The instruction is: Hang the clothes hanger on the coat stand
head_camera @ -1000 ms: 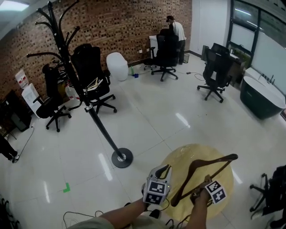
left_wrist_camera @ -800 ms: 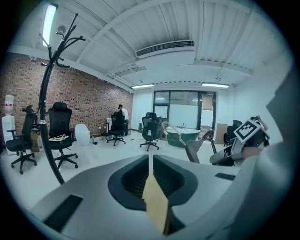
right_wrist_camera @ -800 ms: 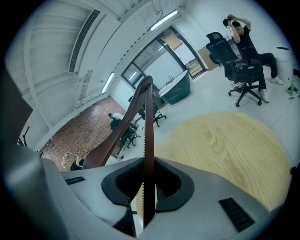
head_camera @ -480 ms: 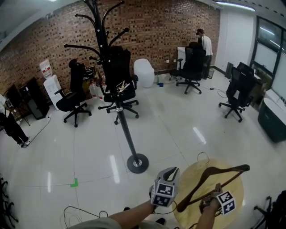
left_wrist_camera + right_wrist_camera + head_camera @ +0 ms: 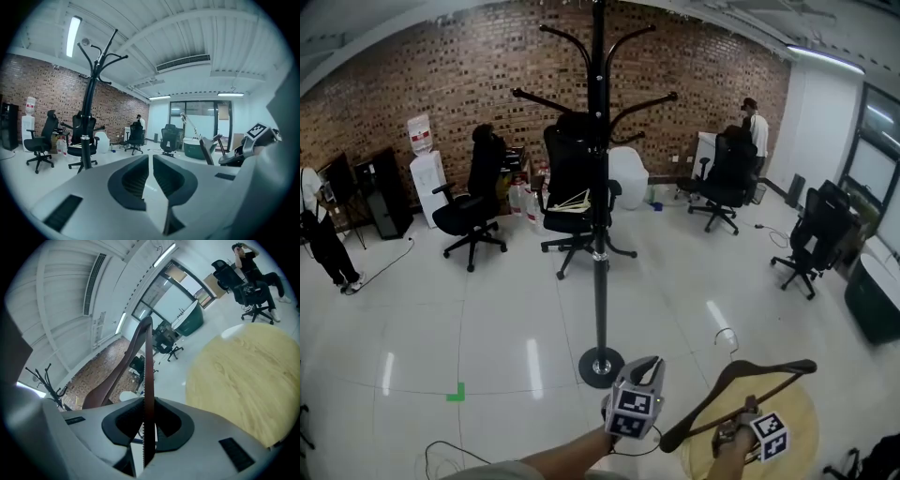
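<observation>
The black coat stand (image 5: 600, 234) rises straight ahead, its round base (image 5: 601, 366) on the white floor just beyond my grippers. A brown wooden clothes hanger (image 5: 741, 392) with a metal hook (image 5: 727, 336) is held at its lower bar by my right gripper (image 5: 739, 429), which is shut on it. In the right gripper view the hanger bar (image 5: 148, 380) runs upright between the pads (image 5: 161, 420). My left gripper (image 5: 649, 367) is shut and holds nothing, a little left of the hanger. The left gripper view shows the coat stand (image 5: 89, 108) at left and the hanger (image 5: 206, 150) at right.
A round wooden table (image 5: 802, 445) lies under my right hand. Black office chairs (image 5: 473, 202) stand behind the stand and at right (image 5: 811, 239). One person (image 5: 323, 234) stands at far left, another (image 5: 755, 127) at the back. A cable (image 5: 455, 450) lies on the floor.
Both grippers and the hanger have come closer to the coat stand. The stand has gone from leaning at the left of the view to upright in its middle.
</observation>
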`<state>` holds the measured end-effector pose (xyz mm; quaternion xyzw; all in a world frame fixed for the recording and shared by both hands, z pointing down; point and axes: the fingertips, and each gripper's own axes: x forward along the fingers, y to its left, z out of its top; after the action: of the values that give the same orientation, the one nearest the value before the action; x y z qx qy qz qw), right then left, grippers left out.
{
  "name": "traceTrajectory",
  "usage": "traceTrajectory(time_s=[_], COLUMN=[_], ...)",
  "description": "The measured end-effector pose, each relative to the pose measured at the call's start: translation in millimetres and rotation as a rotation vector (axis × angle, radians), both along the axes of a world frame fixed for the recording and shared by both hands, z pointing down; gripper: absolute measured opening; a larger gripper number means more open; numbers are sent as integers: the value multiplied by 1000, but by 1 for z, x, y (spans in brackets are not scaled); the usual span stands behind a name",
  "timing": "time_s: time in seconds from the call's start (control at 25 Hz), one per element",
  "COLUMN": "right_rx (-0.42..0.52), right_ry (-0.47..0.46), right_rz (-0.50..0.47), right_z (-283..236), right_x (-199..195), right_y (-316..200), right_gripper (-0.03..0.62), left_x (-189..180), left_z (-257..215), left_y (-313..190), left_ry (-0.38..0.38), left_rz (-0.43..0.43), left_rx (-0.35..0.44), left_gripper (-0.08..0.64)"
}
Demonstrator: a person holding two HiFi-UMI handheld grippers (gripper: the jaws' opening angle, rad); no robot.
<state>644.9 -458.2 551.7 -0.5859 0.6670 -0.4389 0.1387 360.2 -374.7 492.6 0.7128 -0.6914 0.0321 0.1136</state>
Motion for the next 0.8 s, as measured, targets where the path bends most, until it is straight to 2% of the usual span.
traceTrajectory(time_s=[0.16,0.24,0.44,0.64,0.8], right_rx=[29,40,73,96,111], right_ry=[-37,-45,-81,-130,-127], right_rz=[-20,-44,-108,-174,-213], right_z=[-25,-32,-43,-77,-85], right_x=[-102,-138,-188,-244,-283], right_y=[24,32,34,43,47], right_gripper=[37,37,37,37,37], left_x=[-106,-142,-182,-227,-257], left_z=[-15,-14,-14,-52,-81], left_y=[36,50,69,92,99], left_ry=[5,7,1,6,-11], left_rz=[-39,-64,-125,-190,-205], left_rx=[20,22,42,52,116], left_gripper=[48,48,48,48,48])
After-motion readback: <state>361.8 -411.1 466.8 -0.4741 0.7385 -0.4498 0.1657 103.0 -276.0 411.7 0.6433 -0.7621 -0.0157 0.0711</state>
